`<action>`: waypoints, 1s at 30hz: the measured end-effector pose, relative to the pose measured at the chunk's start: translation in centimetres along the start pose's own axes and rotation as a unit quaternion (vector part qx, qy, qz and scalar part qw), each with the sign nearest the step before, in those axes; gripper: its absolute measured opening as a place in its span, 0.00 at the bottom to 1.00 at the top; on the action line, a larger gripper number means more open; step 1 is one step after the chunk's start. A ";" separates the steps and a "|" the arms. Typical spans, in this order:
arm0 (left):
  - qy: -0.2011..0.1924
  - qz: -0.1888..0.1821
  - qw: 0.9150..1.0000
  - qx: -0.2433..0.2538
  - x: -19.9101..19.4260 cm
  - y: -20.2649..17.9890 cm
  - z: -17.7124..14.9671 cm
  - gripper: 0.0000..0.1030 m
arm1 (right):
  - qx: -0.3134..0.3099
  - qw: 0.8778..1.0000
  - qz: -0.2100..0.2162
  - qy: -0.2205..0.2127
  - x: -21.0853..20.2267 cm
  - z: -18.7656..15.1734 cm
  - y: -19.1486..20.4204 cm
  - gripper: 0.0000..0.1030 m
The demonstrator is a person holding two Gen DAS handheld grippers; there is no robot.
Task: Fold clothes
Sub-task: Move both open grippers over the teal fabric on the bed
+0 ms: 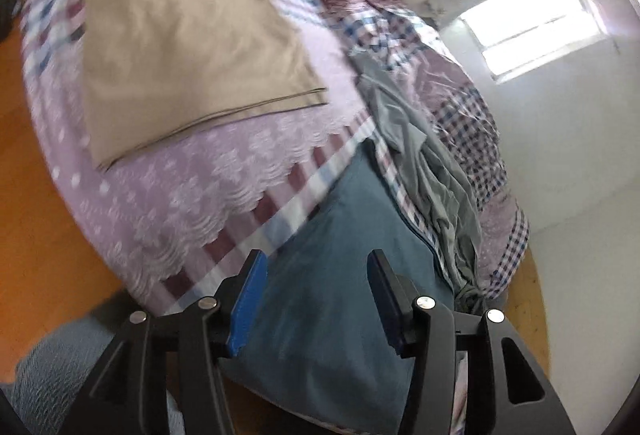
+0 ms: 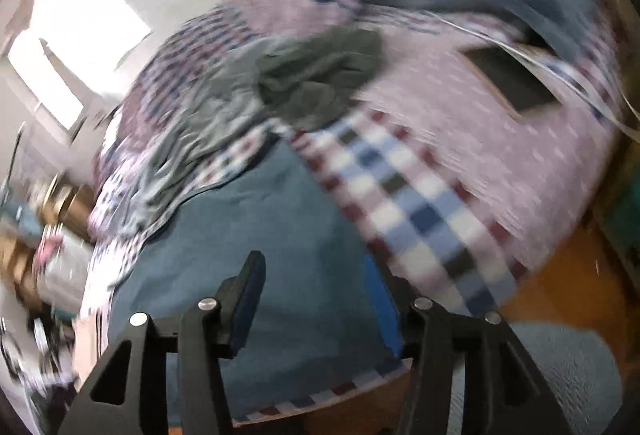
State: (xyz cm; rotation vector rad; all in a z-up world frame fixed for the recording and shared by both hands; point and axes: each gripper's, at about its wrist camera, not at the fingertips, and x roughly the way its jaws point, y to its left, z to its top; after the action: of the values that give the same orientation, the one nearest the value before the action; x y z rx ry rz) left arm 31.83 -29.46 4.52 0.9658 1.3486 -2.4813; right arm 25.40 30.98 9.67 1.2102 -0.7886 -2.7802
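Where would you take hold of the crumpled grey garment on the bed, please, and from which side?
Grip a raised fold of the grey garment, coming down from above. It lies bunched in ridges beyond the flat blue cloth, so no clean hem shows, but the ridges stand up enough to pinch. Both the left gripper and right gripper are open and empty.

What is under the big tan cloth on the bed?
The tan cloth lies flat on the lilac lace bedspread. Whatever is beneath its middle is covered, so that cannot be seen.
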 end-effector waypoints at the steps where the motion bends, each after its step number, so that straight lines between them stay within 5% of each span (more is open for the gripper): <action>1: -0.002 0.001 1.000 0.020 0.2 -0.8 0.0 0.55 | -0.029 1.000 0.008 0.008 0.5 0.2 1.1 0.54; 6: -0.001 0.001 0.991 0.137 2.3 -6.5 -1.3 0.68 | -0.151 0.987 0.037 0.042 4.5 1.2 6.3 0.54; 12: 0.030 -0.032 0.974 0.224 8.0 -14.0 -2.2 0.69 | -0.192 0.974 0.082 0.084 11.1 4.0 10.1 0.54; 17: 0.053 -0.040 0.952 0.298 14.0 -19.3 -3.4 0.69 | -0.262 0.956 0.088 0.099 15.7 3.6 15.1 0.54; 21: 0.049 -0.007 0.933 0.357 18.8 -20.5 -4.4 0.69 | -0.293 0.945 0.077 0.120 19.2 2.9 17.5 0.54; 23: 0.051 0.036 0.938 0.340 20.4 -19.3 -4.1 0.69 | -0.301 0.943 0.067 0.122 20.7 3.4 18.5 0.54; 26: 0.071 0.035 0.954 0.288 21.5 -17.8 -3.3 0.69 | -0.314 0.940 0.052 0.124 22.9 4.1 19.9 0.54; 30: 0.068 0.041 0.951 0.298 21.6 -18.0 -3.4 0.69 | -0.330 0.935 0.033 0.126 25.9 5.1 21.8 0.54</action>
State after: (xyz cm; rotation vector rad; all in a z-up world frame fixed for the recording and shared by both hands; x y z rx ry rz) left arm 9.05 -12.81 2.63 1.2889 0.5509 -2.8523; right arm -0.35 8.92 4.69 1.3006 0.1278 -2.4251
